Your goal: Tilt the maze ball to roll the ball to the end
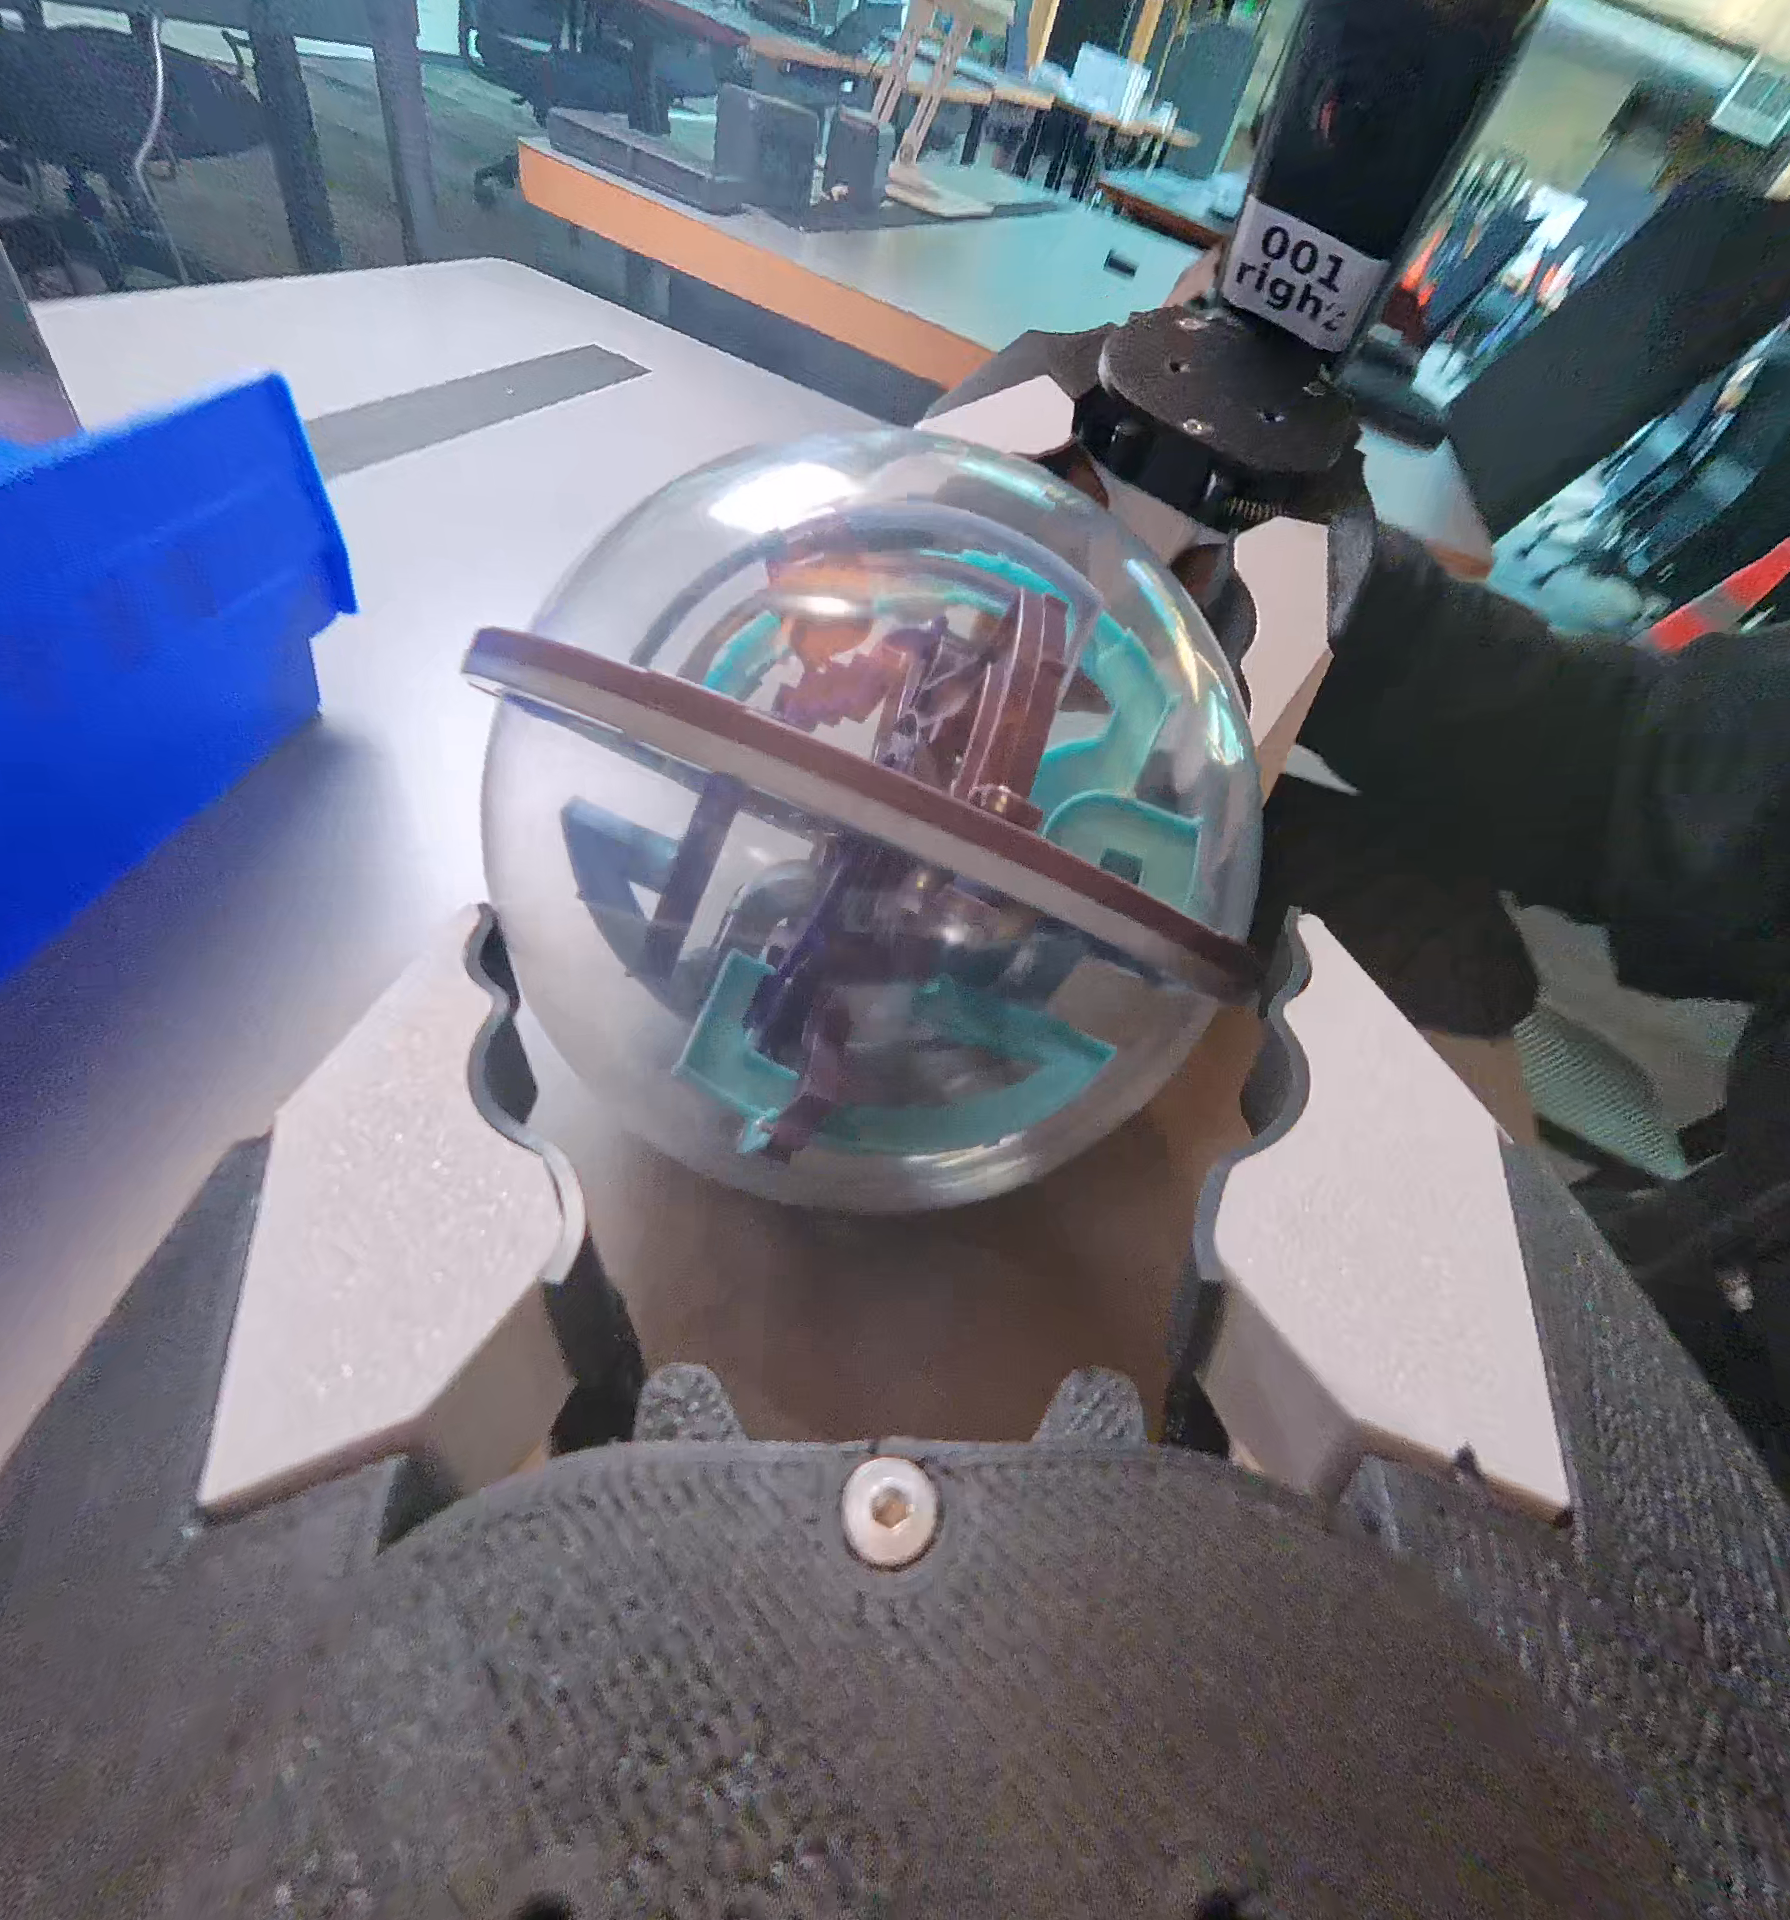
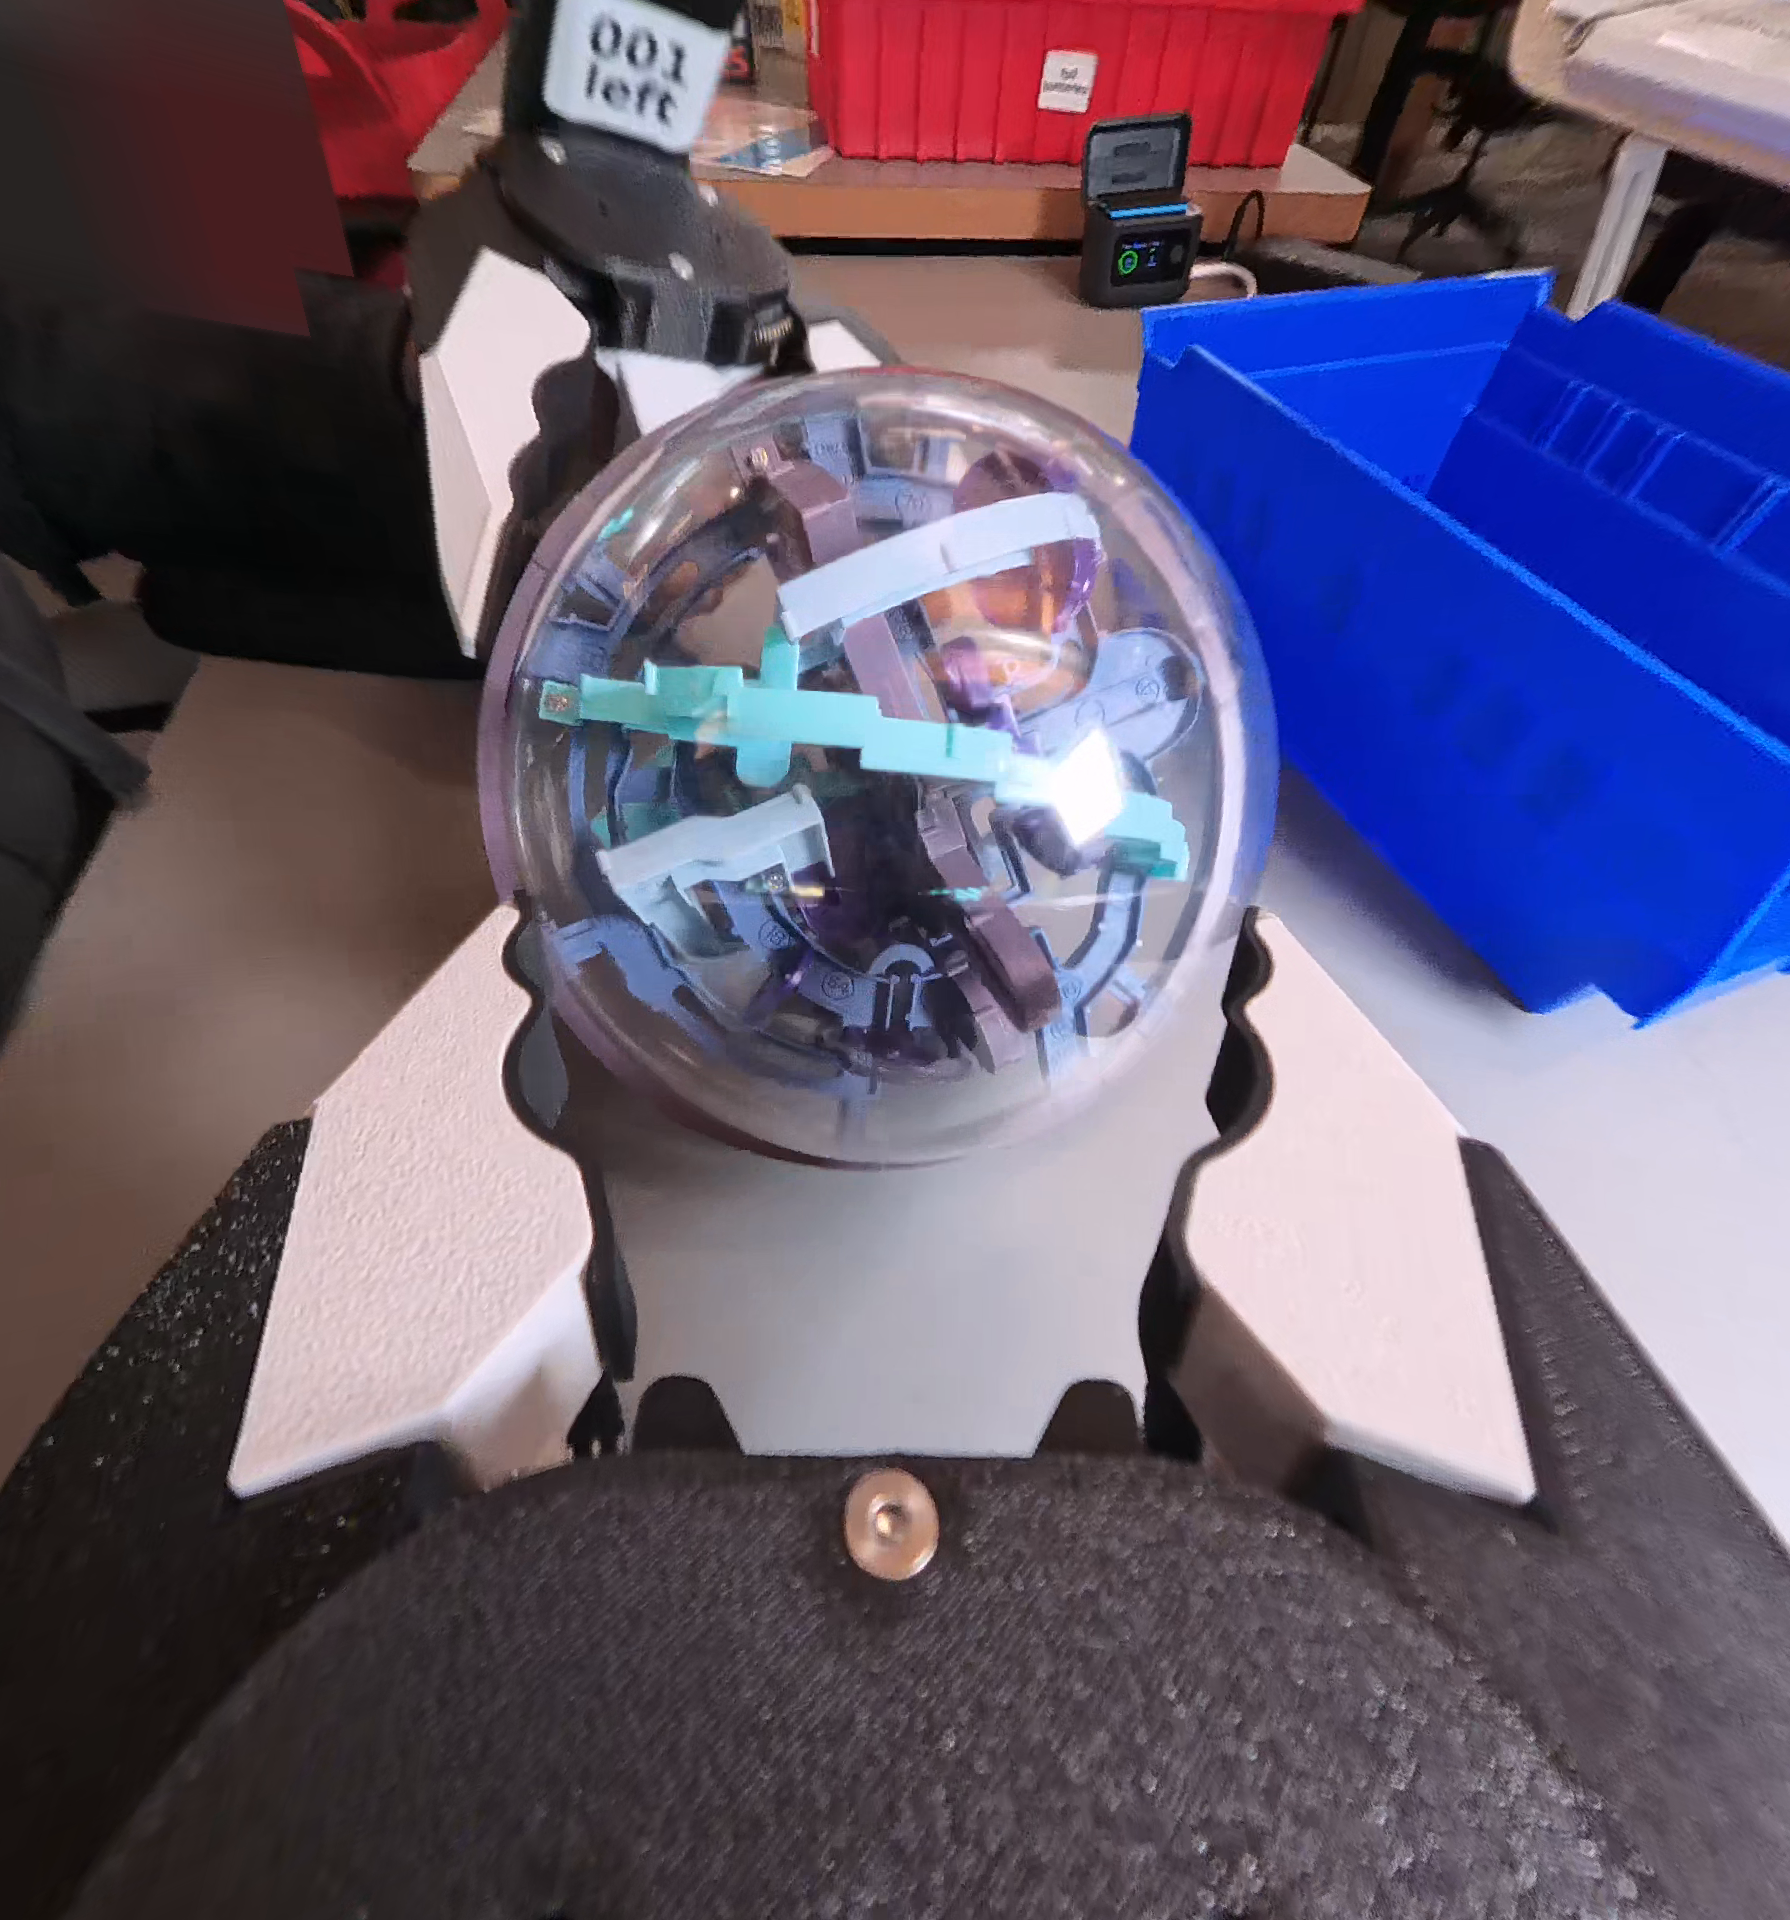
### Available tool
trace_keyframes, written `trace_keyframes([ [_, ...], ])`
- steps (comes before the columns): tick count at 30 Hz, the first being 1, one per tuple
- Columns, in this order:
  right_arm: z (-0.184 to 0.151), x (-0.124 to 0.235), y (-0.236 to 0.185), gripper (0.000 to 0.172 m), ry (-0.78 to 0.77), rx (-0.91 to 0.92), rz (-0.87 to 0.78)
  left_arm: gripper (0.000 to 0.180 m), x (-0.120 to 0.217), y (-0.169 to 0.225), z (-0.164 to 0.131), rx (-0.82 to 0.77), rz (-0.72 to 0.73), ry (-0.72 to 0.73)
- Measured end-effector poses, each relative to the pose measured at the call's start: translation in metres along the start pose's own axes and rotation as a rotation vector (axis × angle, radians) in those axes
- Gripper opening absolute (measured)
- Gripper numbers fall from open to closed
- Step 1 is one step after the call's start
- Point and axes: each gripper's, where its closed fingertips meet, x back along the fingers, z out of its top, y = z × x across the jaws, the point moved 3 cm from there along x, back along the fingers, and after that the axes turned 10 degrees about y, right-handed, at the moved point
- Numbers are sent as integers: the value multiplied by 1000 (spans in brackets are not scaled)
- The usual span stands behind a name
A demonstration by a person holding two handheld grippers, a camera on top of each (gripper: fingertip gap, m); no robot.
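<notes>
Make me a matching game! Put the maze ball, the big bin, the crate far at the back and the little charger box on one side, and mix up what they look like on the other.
Things:
1. maze ball
2. bin
3. crate
4. charger box

Looks:
A. red, far at the back
B. clear, with coloured tracks inside
C. black, with a small lit screen
D. blue, on the table beside the ball

Pairs: 1-B, 2-D, 3-A, 4-C

Bright, fisheye-warped frames; glare on maze ball [image 2: 1083, 795].
</notes>
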Motion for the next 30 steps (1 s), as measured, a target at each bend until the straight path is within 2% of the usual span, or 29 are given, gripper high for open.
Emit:
trace_keyframes([
  [8,-17,-5,-5,128,8,107,-156,136,-10,8,22,-336,-3,-190],
  [16,-34,3,-22,117,-43,44,-73,136,-21,33,30,-527,-115,-291],
  [23,-23,8,-19,119,44,20,-71,136,-26,42,26,-605,-140,-301],
  [30,-27,-2,-27,119,-4,51,-51,135,-20,47,24,-563,-172,-266],
])
